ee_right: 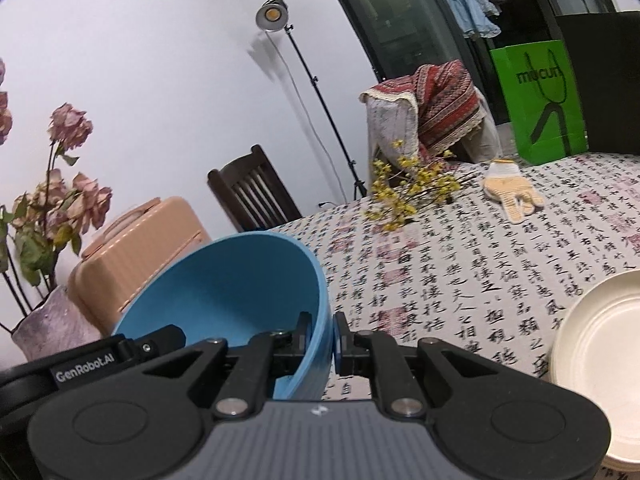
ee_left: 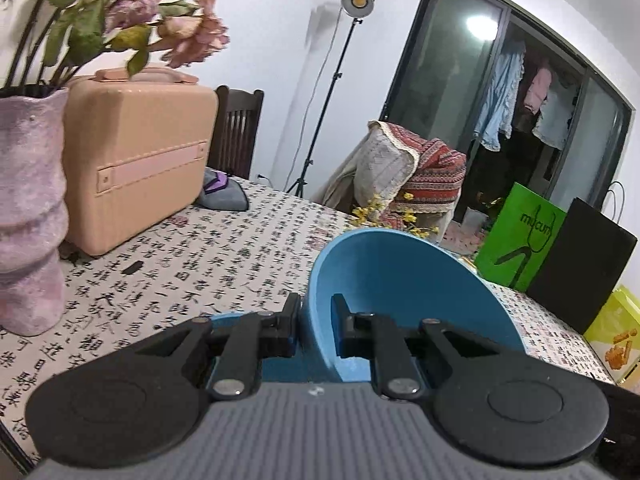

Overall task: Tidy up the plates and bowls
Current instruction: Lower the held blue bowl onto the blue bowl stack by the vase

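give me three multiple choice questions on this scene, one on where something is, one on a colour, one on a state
1. Where does the work glove lie?
A. on the tablecloth near the yellow flower sprigs
B. inside the bowl
C. on the wooden chair

2. What colour is the bowl held between the grippers?
A. cream
B. blue
C. green

3. How is the bowl held?
A. resting flat on the table, untouched
B. gripped by the right gripper alone
C. pinched at its rim from both sides, by the left gripper and the right gripper

Answers:
1 A, the glove sits on the printed cloth just beside the sprigs.
2 B, its wall is blue inside and out; the cream piece is the plate.
3 C, each wrist view shows its own jaws closed on the bowl's wall, and the right view shows the other gripper on the far rim.
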Demonstrator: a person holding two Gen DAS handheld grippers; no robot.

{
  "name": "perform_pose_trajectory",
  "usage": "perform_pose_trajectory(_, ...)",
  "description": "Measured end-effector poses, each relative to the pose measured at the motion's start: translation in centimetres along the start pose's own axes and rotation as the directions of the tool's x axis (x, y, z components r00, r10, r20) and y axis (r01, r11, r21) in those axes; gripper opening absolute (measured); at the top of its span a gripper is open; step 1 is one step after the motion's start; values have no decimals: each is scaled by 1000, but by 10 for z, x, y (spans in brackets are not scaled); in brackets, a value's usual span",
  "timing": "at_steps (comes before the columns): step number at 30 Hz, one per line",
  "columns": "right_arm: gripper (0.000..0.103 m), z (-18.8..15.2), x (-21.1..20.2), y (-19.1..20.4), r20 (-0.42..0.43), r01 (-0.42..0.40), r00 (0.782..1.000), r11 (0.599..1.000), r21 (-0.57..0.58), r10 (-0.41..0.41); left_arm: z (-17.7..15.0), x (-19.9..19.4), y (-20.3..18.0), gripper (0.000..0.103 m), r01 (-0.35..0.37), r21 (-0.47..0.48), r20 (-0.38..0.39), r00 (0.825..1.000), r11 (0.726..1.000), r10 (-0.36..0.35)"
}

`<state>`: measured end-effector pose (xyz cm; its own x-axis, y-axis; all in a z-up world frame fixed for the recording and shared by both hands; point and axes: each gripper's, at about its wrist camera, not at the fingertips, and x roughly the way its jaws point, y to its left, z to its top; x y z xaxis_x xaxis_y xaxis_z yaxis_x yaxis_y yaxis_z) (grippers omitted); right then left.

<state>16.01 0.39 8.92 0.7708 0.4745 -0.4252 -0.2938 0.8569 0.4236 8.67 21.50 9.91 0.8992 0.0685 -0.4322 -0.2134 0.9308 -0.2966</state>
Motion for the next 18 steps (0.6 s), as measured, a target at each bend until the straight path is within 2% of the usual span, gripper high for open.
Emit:
perform_pose_trajectory(11,11,-17,20,38,-54,-16,998,997,-82,12,-2,1,41,16,-63,-41,-24,998,997,62)
perform_pose_trajectory(18,11,-35,34,61,-82,-1,997,979,-204,-16,-10,11,63,16,-94,-63,-62,994,994,90)
